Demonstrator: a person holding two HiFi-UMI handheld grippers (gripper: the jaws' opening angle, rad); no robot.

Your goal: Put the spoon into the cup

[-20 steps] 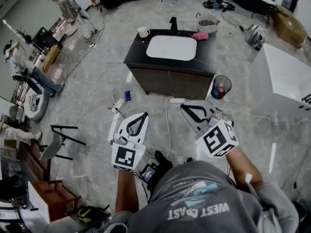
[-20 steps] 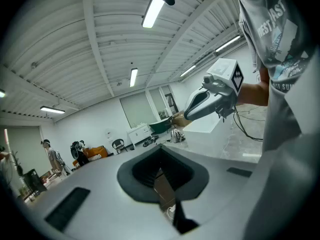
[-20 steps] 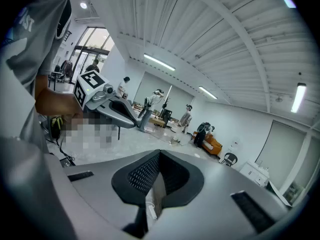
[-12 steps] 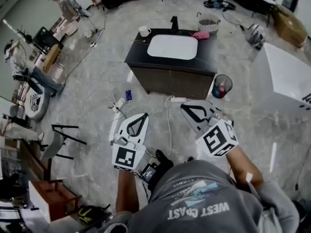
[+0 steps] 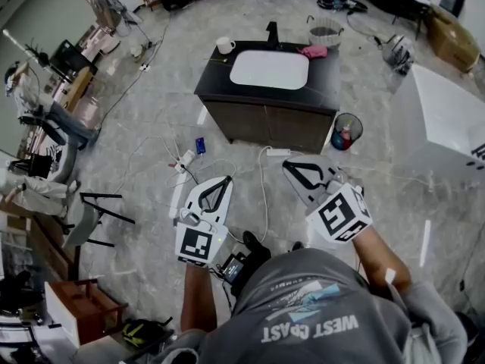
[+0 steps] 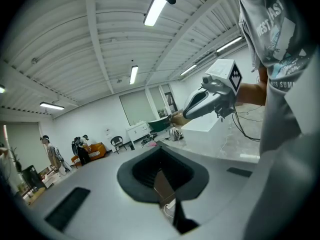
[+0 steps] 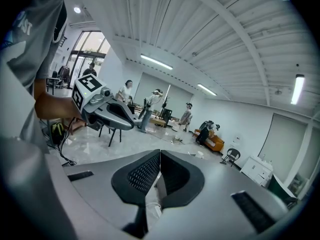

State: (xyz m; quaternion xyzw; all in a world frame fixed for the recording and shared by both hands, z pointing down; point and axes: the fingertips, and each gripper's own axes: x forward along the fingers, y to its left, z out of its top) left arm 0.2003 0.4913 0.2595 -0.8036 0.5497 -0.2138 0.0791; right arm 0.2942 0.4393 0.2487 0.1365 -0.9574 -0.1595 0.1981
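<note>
White-shelled left gripper [image 5: 224,180]: black-padded jaws pressed together with nothing between them, held out level-ish just ahead of the person's grey shirt [image 5: 318,309]. Right gripper [image 5: 289,166]: alongside it, a little apart to the right, jaws likewise closed tip to tip and empty. Directly below and between the two grippers is pale marbled floor [image 5: 136,127], crossed by a loose white cable [image 5: 262,180], with a white power strip [image 5: 184,162] just left of the left gripper's tip. To the left of the left gripper lies a black chair frame [image 5: 102,214], tipped on the floor. Well ahead of both grippers stands a dark cabinet [image 5: 265,123] with a white basin [image 5: 269,70] set into its top. The cup [image 5: 224,48] is white and handled, upright on the far left corner of that top, roughly straight ahead of the left gripper and well apart from either gripper. The spoon is too small to make out at this range. A black tap [image 5: 270,35] stands behind the basin, and a pink cloth [image 5: 312,51] lies at the far right corner of the top. A round bin [image 5: 346,133] sits on the floor beside the cabinet's right end, ahead of the right gripper. A large white block [image 5: 447,120] lies far off to the right gripper's right. Bystanders [image 5: 97,4] stand at the far left, beyond the left gripper.
</note>
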